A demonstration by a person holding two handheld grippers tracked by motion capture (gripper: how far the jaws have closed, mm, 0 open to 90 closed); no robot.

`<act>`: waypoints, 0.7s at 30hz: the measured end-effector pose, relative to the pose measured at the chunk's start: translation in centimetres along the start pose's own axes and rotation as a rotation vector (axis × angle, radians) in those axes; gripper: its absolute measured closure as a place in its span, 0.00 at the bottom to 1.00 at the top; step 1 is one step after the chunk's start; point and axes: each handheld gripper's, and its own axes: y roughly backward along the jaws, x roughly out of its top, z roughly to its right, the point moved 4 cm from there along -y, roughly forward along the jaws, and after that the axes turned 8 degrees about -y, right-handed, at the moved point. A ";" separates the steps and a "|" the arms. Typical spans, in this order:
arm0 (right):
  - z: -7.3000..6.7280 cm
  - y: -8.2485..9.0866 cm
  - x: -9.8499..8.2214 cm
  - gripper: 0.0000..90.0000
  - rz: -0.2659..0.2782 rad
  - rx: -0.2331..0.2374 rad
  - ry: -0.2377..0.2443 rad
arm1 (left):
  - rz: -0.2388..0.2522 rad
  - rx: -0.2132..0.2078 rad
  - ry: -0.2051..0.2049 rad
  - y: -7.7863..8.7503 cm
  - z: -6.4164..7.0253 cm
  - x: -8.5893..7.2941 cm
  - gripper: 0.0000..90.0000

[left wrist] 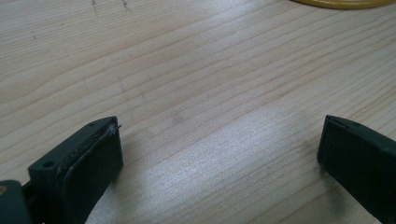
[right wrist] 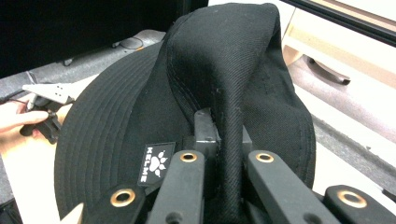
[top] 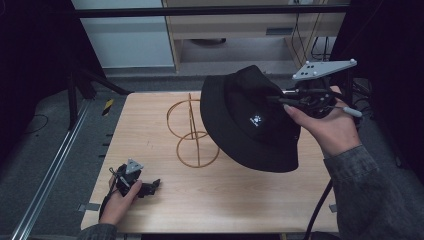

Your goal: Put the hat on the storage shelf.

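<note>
A small white-on-black label [right wrist: 157, 163] on the black bucket hat [top: 250, 120] reads "KELME" beside a paw-print logo; in the right gripper view it sits at lower centre-left, running vertically, and in the high view it shows as a white mark on the crown's side, too small to read.

The right gripper [top: 305, 97] is held up in the upper right of the high view, above the far right edge of the wooden table [top: 165, 200]. The right hand [top: 327, 127] wraps it from below, fingers curled over the body, and the grey 3-cornered plate [top: 325, 68] sits on top. In the right gripper view its 2 jaws are pressed together on a raised fold of the hat's crown, and the hat hangs from that pinch with its brim tilted down toward the centre of the frame.

The left gripper [top: 150, 187] lies low at the lower left of the high view, on or just above the tabletop, with the left hand [top: 120, 200] around it. In the left gripper view its 2 jaws stand wide apart with bare wood between them.

A yellow wire stand [top: 192, 132] made of 2 rings joined by upright rods rests on the table at centre, partly behind the hat's brim; its edge [left wrist: 345, 3] shows at the top right of the left gripper view.
</note>
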 end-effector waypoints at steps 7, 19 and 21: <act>-0.8 -1.4 1.0 0.97 0.013 0.009 0.014 | 0.000 0.000 0.001 0.0 0.0 0.0 0.00; -1.5 -3.9 3.3 0.97 0.006 0.037 0.043 | 0.000 0.000 0.001 0.0 0.0 0.0 0.00; -1.9 -4.7 3.8 0.97 -0.005 0.040 0.058 | -0.002 -0.001 -0.002 0.0 0.0 0.0 0.00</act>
